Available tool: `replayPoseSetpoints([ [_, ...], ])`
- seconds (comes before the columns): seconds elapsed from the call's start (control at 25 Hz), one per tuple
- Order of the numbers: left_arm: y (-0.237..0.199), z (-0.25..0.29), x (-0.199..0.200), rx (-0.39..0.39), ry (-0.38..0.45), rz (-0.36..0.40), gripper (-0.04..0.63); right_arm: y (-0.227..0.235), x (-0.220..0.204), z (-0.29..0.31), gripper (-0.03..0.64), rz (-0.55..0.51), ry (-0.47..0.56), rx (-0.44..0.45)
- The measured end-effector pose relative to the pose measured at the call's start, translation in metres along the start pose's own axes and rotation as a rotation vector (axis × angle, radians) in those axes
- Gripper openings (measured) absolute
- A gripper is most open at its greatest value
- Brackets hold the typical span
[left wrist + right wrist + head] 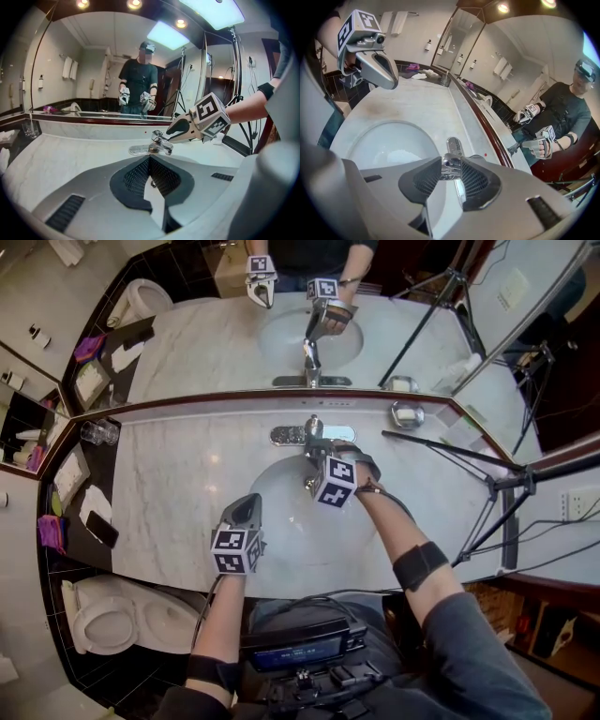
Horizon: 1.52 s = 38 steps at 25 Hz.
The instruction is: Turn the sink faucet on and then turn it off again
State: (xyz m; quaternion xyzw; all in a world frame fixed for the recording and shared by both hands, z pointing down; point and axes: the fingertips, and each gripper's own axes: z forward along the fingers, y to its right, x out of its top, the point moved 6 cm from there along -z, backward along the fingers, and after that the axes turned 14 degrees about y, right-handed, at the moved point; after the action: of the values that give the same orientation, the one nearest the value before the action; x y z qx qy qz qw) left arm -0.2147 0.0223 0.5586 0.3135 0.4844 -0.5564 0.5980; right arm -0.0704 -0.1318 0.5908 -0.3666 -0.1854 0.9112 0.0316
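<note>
Now, right gripper (451, 177) jaws clamped on faucet (449, 162), left gripper (246, 512) closed

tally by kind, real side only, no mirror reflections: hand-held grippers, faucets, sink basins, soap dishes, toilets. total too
Hand-held grippers: 2 (left hand-held gripper, right hand-held gripper)
Faucet: 1
Sink basin: 1
Soap dish: 1
Toilet: 1
Total: 6

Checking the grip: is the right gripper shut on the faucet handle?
Shut on it: the right gripper squeezes the faucet handle from both sides.
</note>
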Motion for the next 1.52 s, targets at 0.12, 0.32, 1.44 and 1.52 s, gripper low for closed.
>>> replayPoseSetpoints([
  [0.12,0.001,-0.001,0.000,-0.002,0.004,-0.004,0.003,0.011,0.002,-0.023,0.051,0.081,0.058,-0.081],
  [0.32,0.005,-0.004,0.003,-0.012,0.013,-0.003,0.003,0.009,-0.008,-0.058,0.018,0.225,0.103,-0.141],
  [1.44,0.023,-0.024,0.003,-0.029,0.061,-0.104,0.003,-0.072,-0.085,-0.193,0.018,1.013,0.427,-0.496],
  [1.52,0.022,-0.027,0.002,-0.019,0.061,-0.127,0.003,-0.072,-0.085,-0.194,0.018,1.010,0.429,-0.495],
])
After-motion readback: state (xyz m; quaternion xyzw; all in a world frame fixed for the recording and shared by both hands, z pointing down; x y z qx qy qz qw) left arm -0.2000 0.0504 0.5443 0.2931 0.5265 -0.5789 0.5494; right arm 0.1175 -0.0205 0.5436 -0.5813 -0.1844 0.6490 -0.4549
